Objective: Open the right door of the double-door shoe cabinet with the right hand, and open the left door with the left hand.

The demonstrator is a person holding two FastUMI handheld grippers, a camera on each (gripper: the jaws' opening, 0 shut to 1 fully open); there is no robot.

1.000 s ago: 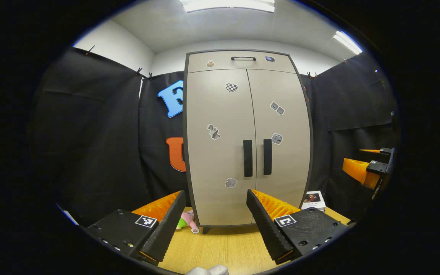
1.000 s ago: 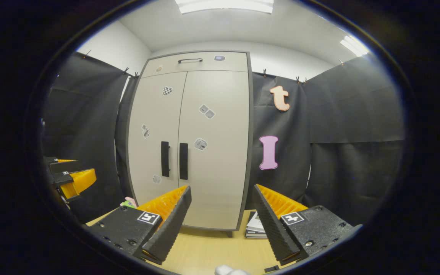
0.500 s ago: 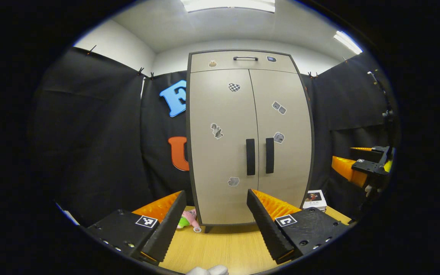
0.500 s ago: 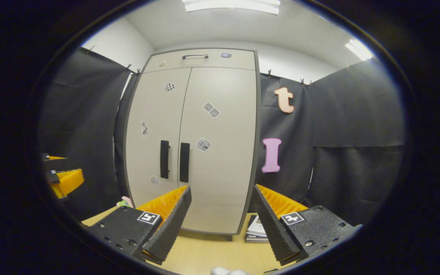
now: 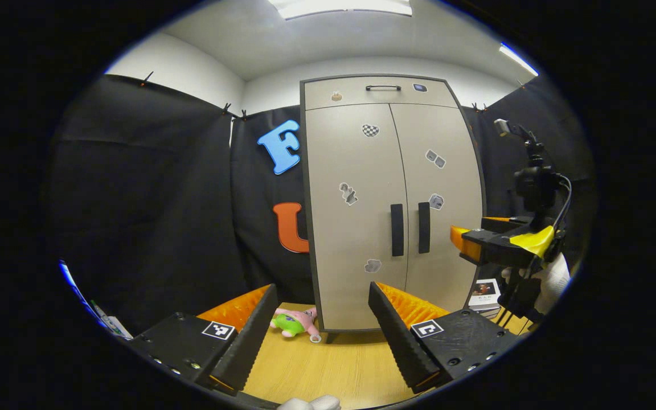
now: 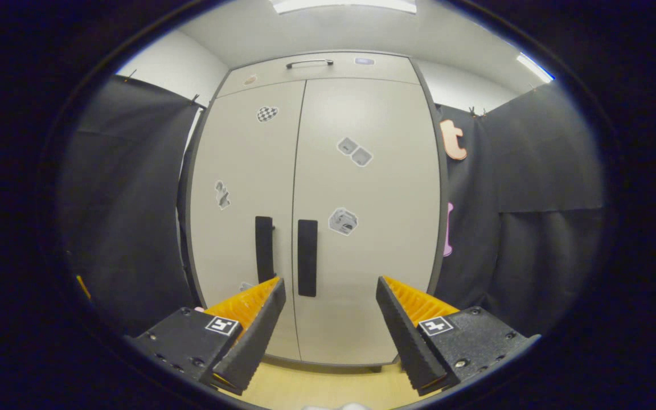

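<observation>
I'm holding my right gripper with its jaws spread before the tall beige double-door shoe cabinet (both doors closed); my left gripper, equally wide, is hanging farther back over the wooden desk.

The tall beige matt-laminate shoe cabinet looks smooth; ahead of the fingers, its black vertical handles seem matt plastic; the pale wood-grain tabletop is satiny.
</observation>
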